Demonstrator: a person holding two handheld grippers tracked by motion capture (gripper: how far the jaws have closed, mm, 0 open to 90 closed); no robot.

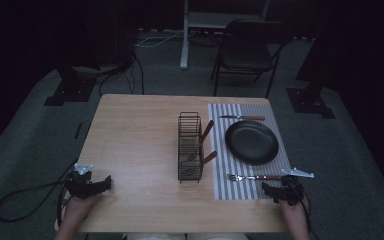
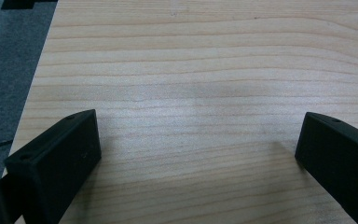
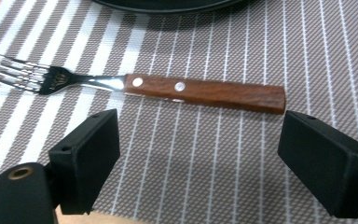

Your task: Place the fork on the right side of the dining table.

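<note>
Fork [image 3: 135,86] is what we take as the thing in hand: steel tines and neck, brown wooden handle with two bright rivets, lying flat on the striped placemat [image 3: 205,154]. In the right gripper view it sits just ahead of our right gripper [image 3: 198,154], crosswise to the jaws, handle end toward the right jaw, tines off past the left one. Jaws stand wide apart, nothing between them but mat; they do not touch the fork. In the high view the fork [image 1: 252,177] lies just beyond the right gripper [image 1: 280,191], at the near edge of the placemat [image 1: 220,150].

Black plate [image 1: 251,142] sits on the mat farther ahead of that gripper; in the right gripper view we get just its near rim [image 3: 168,5], the rest cut off at the top. Tine tips run out of that view at the left edge. Knife [image 1: 242,118] lies past the plate, small and dim, blade hard to make out. Wire rack [image 1: 189,146] stands beside the mat, away to our left of the right gripper, with two brown-handled pieces leaning in it; we cannot tell what they are.

Left gripper [image 1: 97,185] rests near the table's [image 1: 135,140] near left corner, well apart from all this. Left gripper view: jaws spread wide over bare wood [image 2: 191,93], holding nothing. High view is dark, so fine detail is lost.
</note>
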